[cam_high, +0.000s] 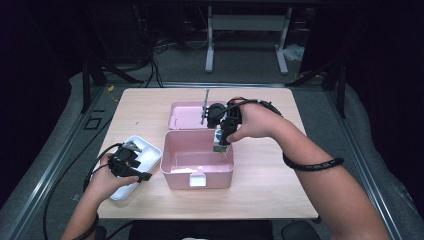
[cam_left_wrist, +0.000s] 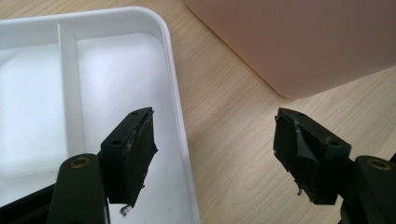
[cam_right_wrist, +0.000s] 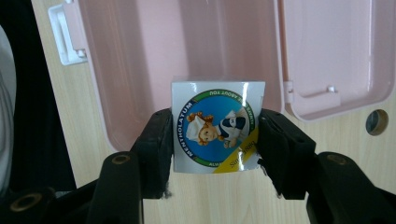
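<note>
table (cam_high: 270, 185): light wood, carries everything; its far edge fades into a dark room.
pink box (cam_high: 197, 172): open, in the middle of the table, lid (cam_high: 186, 116) folded back flat behind it; the inside looks mostly bare, with a pale glare on the floor that may be a reflection, hard to tell.
white tray (cam_left_wrist: 56, 93): divided, at the table's left edge, just beside the pink box; its near part is hidden under the left hand.
right hand-held gripper (cam_right_wrist: 215, 140): clamped on the small box, held above the pink box's back right corner.
left hand-held gripper (cam_left_wrist: 215, 154): jaws wide, nothing between them, hovering over the tray's rim and the bare table.
small box (cam_right_wrist: 215, 126): white carton with a round blue "mentholatum" label, squeezed by its two sides; its lower end is cut off behind the jaws.
step: probably carrying the small box into the pink box.
next move: lower it inside clear of the wall, then let go.
</note>
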